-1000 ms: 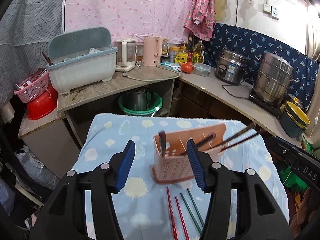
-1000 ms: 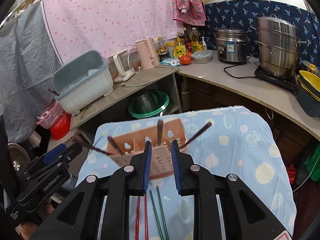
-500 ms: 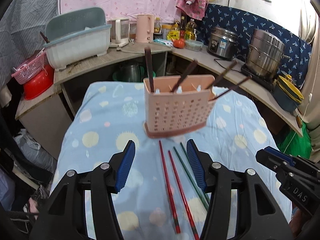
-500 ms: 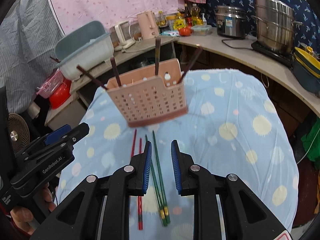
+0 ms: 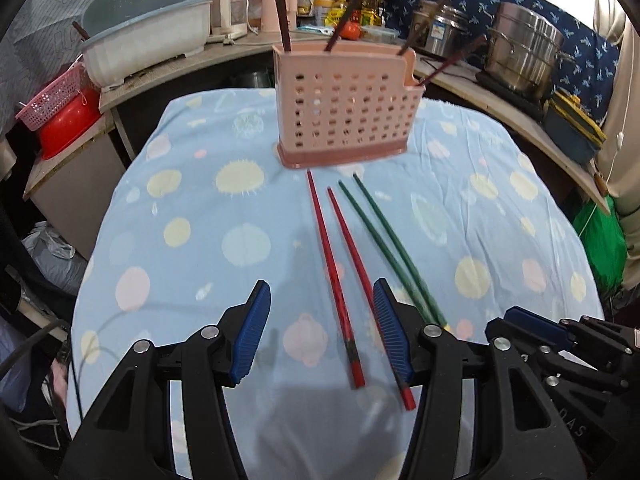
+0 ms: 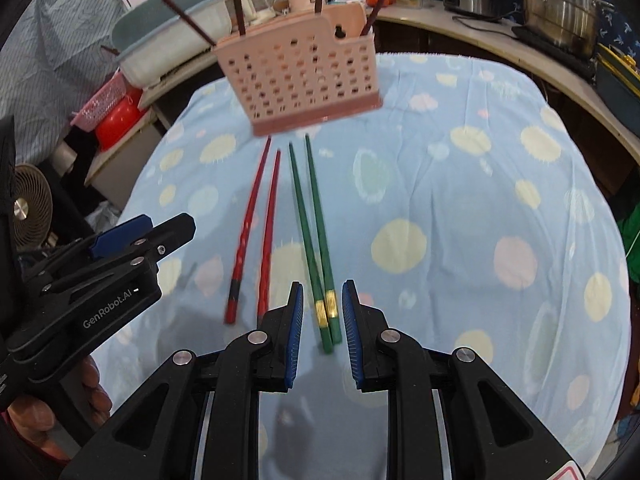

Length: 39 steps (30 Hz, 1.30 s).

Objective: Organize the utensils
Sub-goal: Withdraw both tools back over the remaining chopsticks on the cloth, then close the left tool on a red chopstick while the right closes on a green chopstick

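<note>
A pink perforated utensil holder [image 5: 346, 106] stands on the blue dotted cloth [image 5: 192, 216] and holds several dark chopsticks; it also shows in the right wrist view [image 6: 302, 76]. In front of it lie two red chopsticks [image 5: 338, 276] and two green chopsticks [image 5: 390, 248] side by side. My left gripper [image 5: 322, 334] is open, low over the near ends of the red pair. My right gripper [image 6: 322, 320] is open, its pads either side of the gold-banded near ends of the green chopsticks [image 6: 316, 240]. The red pair [image 6: 260, 232] lies to its left.
Behind the table, a counter carries a teal dish tub [image 5: 148, 36], a pink kettle [image 5: 276, 4], bottles, a rice cooker [image 5: 440, 36] and steel pots [image 5: 524, 56]. A red basin [image 5: 68, 128] and pink basket sit at left. A small fan [image 6: 30, 208] stands at far left.
Both grippers have pulled back from the holder and dropped toward the near ends of the chopsticks. The right gripper's jaws have widened around the green pair. The left stays open.
</note>
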Motion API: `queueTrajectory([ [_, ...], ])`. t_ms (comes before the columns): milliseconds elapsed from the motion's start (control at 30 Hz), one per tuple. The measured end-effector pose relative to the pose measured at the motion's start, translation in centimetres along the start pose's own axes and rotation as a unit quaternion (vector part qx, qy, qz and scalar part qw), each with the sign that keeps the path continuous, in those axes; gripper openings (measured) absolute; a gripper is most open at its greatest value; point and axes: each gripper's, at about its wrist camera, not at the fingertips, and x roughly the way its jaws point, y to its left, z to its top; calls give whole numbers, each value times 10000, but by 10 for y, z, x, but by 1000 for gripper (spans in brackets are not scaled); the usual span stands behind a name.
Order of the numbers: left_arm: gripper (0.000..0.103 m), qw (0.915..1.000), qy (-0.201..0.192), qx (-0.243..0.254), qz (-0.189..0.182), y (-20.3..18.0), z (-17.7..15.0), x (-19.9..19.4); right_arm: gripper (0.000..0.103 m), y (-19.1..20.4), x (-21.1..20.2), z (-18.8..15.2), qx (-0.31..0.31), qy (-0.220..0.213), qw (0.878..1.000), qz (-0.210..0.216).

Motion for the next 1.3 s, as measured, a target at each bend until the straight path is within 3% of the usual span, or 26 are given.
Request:
queueTrajectory([
  [267,49,9993,343,115,-1,-5,-33,21,21,-4,21,-18,21,251,9997,-44],
  [700,42,9981,596,96,-111,-3,-45,40,19,-6,38,-14,86,259,9996,-85],
  [1300,29,9985,539,101,-38,3,-45,44,12,-10,47,-10,110,213,9997,-22],
])
